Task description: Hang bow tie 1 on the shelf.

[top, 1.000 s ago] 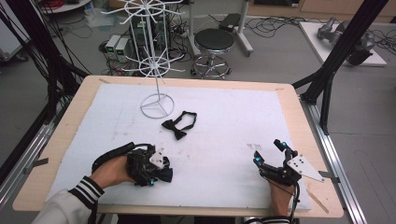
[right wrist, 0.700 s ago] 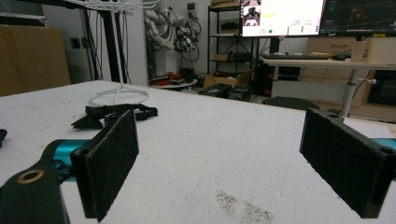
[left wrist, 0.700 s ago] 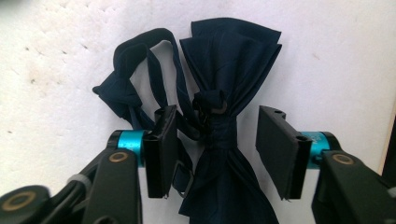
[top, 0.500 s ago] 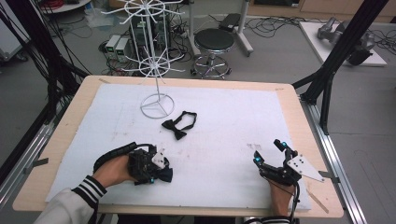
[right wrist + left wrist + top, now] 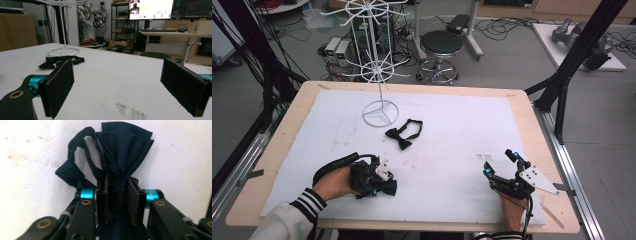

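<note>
A dark navy bow tie (image 5: 122, 142) lies on the white mat at the front left. My left gripper (image 5: 117, 200) has just been closing and its pads now press on the tie's middle knot, with the wings fanning out beyond the jaws. From above, the left gripper (image 5: 382, 182) lies low on the mat with the tie (image 5: 389, 188) at its tip. My right gripper (image 5: 499, 161) rests at the front right, its jaws wide open and nothing between them (image 5: 120, 87). A second, black bow tie (image 5: 404, 133) lies loose near the mat's middle.
A white wire display stand (image 5: 381, 112) rises at the back left of the mat (image 5: 462, 125), just behind the black bow tie (image 5: 60, 61). The wooden table edge (image 5: 537, 150) frames the mat. A stool, cables and equipment stand on the floor beyond.
The left gripper's jaws have drawn in on the navy bow tie. Both hands stay where they were, and the black bow tie has not moved.
</note>
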Tool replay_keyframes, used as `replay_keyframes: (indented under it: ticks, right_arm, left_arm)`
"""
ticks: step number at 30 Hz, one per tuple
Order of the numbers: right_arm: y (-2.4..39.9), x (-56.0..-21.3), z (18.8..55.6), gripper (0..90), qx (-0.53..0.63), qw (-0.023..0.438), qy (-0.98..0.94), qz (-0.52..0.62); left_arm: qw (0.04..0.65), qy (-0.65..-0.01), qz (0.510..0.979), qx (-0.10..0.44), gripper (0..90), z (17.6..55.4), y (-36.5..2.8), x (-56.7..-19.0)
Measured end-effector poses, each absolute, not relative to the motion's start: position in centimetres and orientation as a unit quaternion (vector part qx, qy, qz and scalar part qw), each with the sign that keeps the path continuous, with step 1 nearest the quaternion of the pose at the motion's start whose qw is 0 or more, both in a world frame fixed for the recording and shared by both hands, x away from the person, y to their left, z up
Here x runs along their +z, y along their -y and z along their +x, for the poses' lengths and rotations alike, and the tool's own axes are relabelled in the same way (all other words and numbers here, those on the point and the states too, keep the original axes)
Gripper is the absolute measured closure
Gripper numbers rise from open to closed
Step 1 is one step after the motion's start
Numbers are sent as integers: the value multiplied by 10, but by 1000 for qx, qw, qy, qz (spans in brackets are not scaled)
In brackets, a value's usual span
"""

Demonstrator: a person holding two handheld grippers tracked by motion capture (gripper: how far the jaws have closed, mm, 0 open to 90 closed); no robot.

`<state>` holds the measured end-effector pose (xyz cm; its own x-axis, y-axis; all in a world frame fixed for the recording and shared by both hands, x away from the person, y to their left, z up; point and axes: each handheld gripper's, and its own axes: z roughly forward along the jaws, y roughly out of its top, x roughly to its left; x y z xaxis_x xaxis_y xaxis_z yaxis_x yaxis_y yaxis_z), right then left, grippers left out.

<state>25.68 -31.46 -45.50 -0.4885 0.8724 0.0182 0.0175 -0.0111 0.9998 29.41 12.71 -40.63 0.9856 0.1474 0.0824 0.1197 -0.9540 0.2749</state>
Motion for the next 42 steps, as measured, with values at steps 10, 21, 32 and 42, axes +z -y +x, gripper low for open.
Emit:
replay_keyframes:
  ticks: [10,21,32,42]
  right_arm:
    - [315,-455,257,111,610,349,-610,365]
    - [315,-455,257,111,610,350,-610,365]
    - [315,-455,257,111,610,350,-610,365]
    - [315,-455,257,111,610,350,-610,365]
  left_arm:
    - [164,-88,981,45,734,295,-132,-405]
    - [241,-127,960,58,736,300,-145,-394]
    - [338,-185,922,35,735,309,-164,-381]
    - [401,-226,887,42,735,315,-185,-372]
